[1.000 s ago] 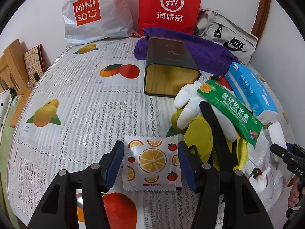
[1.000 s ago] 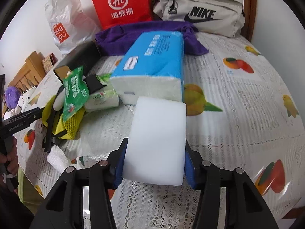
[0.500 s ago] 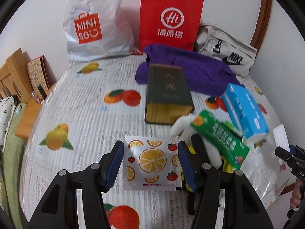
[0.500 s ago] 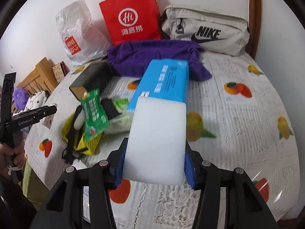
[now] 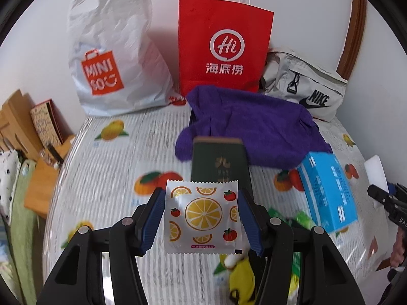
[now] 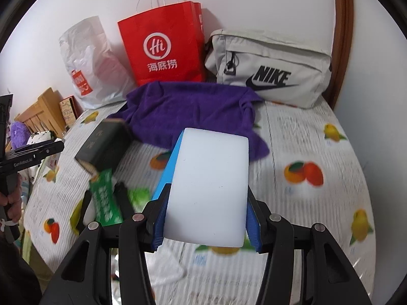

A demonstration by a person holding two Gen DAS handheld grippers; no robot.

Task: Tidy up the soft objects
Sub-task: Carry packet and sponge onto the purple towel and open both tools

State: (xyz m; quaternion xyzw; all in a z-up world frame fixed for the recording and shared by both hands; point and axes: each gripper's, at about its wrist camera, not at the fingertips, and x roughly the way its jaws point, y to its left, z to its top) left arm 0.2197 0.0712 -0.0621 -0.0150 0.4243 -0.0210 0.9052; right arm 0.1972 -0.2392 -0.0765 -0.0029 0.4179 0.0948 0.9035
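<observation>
One sachet [image 5: 202,214], one sponge [image 6: 208,188], both gripped.

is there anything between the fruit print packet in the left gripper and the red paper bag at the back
Yes. Straight ahead of the fruit print packet stands a dark green box, then the purple cloth lies before the red paper bag.

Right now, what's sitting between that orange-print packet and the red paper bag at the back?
In the left wrist view, the dark green box lies just beyond the packet, then the purple towel, which reaches to the foot of the red bag.
</observation>
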